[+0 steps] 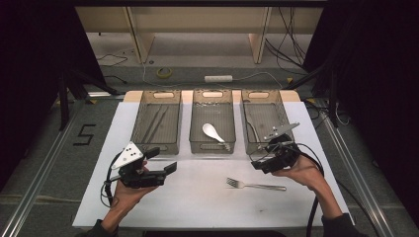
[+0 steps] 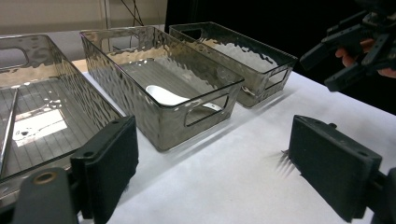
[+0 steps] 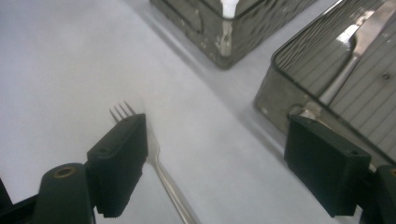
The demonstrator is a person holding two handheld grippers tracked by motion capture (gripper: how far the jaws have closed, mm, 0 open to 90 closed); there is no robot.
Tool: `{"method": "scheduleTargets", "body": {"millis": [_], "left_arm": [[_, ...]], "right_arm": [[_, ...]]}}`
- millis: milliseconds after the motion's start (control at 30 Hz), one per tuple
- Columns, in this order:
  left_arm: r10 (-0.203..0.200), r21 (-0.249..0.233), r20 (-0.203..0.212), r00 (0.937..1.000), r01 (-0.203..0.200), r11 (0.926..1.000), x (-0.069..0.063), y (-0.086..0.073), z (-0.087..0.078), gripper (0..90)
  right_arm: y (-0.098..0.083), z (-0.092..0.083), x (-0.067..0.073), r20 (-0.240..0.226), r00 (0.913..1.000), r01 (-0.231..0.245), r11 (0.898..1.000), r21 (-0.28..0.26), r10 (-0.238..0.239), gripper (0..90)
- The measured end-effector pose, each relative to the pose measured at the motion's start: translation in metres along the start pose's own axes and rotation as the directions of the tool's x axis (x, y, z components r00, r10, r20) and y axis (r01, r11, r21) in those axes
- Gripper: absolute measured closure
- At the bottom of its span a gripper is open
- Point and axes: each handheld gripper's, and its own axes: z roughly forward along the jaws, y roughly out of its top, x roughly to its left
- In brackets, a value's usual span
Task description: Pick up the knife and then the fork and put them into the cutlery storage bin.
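A metal fork [image 1: 254, 185] lies on the white table cover, tines pointing left; the right gripper view has it [image 3: 161, 175] running under the left jaw. My right gripper [image 1: 259, 159] hovers open just above and behind it, beside the right bin [image 1: 245, 129]. Its jaws stand wide apart [image 3: 219, 158] with nothing between them. My left gripper [image 1: 163, 159] is held open in front of the left bin [image 1: 155, 147], empty too [image 2: 215, 163]. A white spoon [image 1: 213, 132] rests in the middle bin [image 1: 212, 147].
Three clear grey bins stand in a row at the back of the table. The left one holds thin chopstick-like sticks [image 1: 157, 123], the right one a metal utensil [image 3: 345, 70]. On the floor beyond lie a tape roll [image 1: 164, 72] and a power strip [image 1: 218, 78].
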Motion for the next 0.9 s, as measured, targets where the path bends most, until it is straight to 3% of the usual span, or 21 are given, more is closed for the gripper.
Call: {"method": "scheduleTargets", "body": {"millis": [267,533,900], "left_arm": [[0.0,-0.001,0.002,1.0,0.0,1.0,0.0,0.0,0.0,15.7],[0.001,-0.001,0.001,1.0,-0.001,1.0,0.0,0.0,0.0,15.7],[0.006,0.0,0.001,1.0,-0.006,1.0,0.0,0.0,0.0,15.7]], "right_arm": [[-0.008,0.01,0.007,-0.014,0.9983,0.058,0.994,0.095,-0.057,33.2],[-0.021,0.023,0.011,-0.035,0.9969,0.075,0.981,0.176,-0.07,40.3],[-0.03,0.035,0.016,-0.056,0.9943,0.101,0.966,0.238,-0.09,51.9]]}}
